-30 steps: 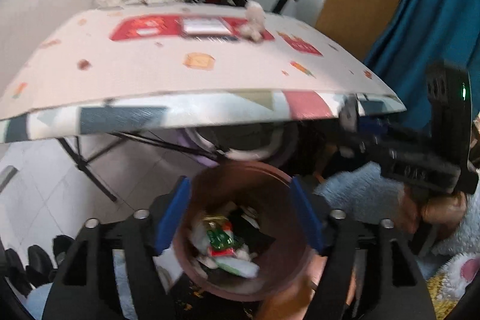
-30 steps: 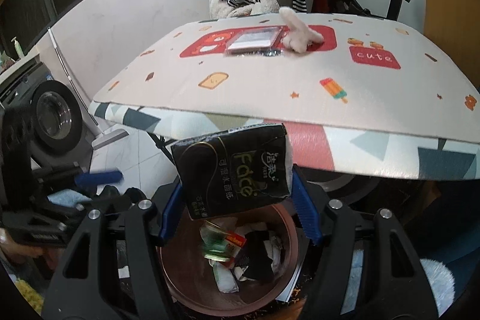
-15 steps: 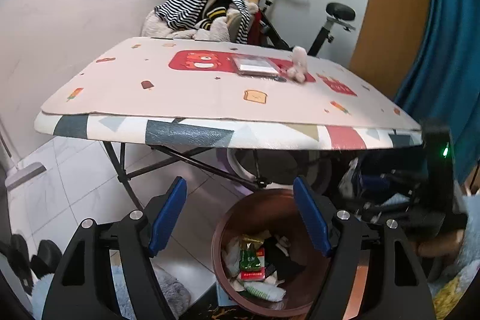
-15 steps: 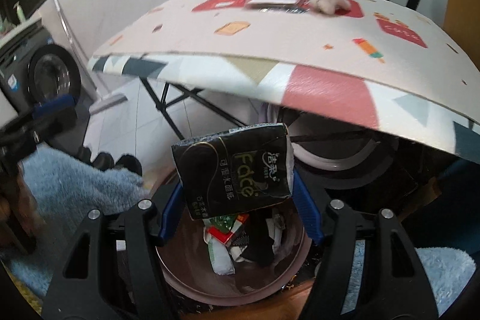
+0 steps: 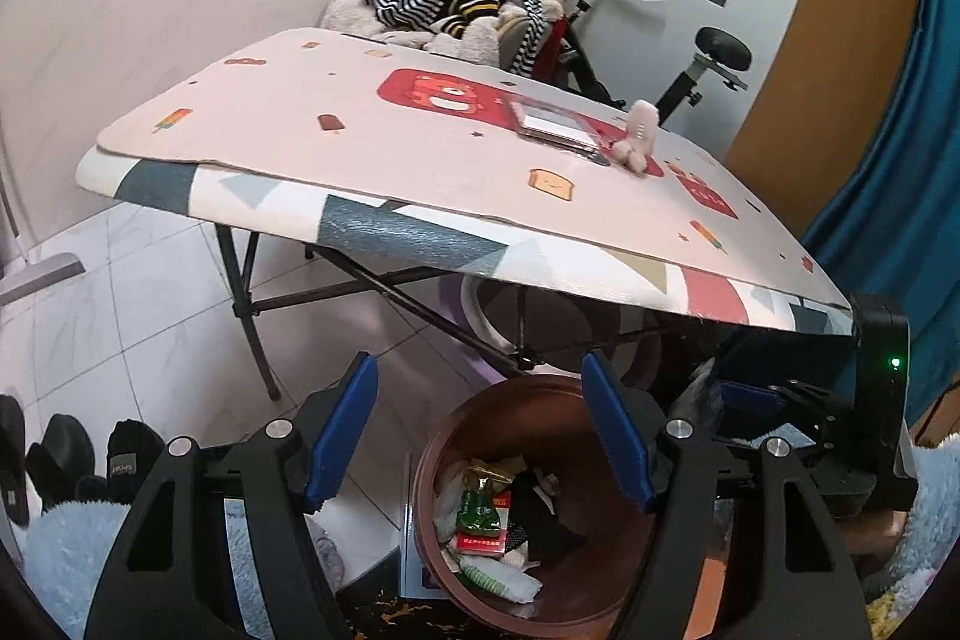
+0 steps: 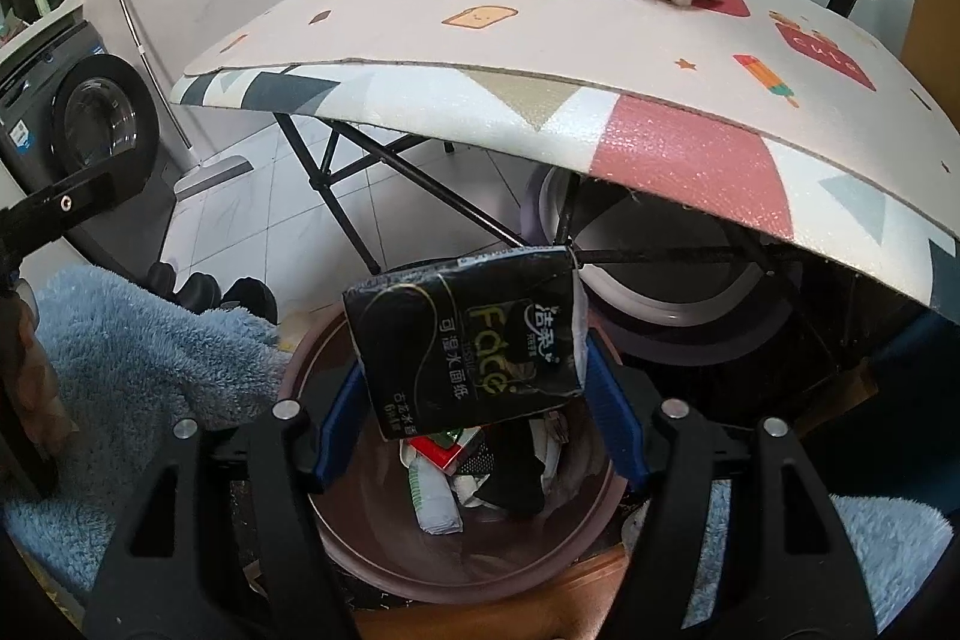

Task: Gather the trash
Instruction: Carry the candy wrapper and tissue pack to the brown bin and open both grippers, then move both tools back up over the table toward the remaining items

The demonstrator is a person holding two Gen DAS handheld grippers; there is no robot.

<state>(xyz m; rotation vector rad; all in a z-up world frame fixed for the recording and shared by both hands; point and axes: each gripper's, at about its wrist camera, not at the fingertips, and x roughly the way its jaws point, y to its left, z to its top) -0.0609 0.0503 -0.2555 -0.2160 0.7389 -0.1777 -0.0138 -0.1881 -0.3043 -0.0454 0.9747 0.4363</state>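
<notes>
Letting the tissue pack go over the bin

Below the near edge of the patterned table [image 6: 690,148], the brown bin [image 6: 372,550] sits under my right gripper [image 6: 474,418], whose jaws are opening around the black tissue pack [image 6: 468,340]. It looks light, soft and slick-wrapped, best pinched across its short sides. Its long axis runs left to right, slightly tilted. My left gripper [image 5: 480,436] is spread and empty.

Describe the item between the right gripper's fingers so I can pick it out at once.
Below the near edge of the patterned table stands a round brown bin. Above its mouth, between the opening right gripper jaws, hangs a black tissue pack lettered "Face", the only trash not yet inside.
</notes>
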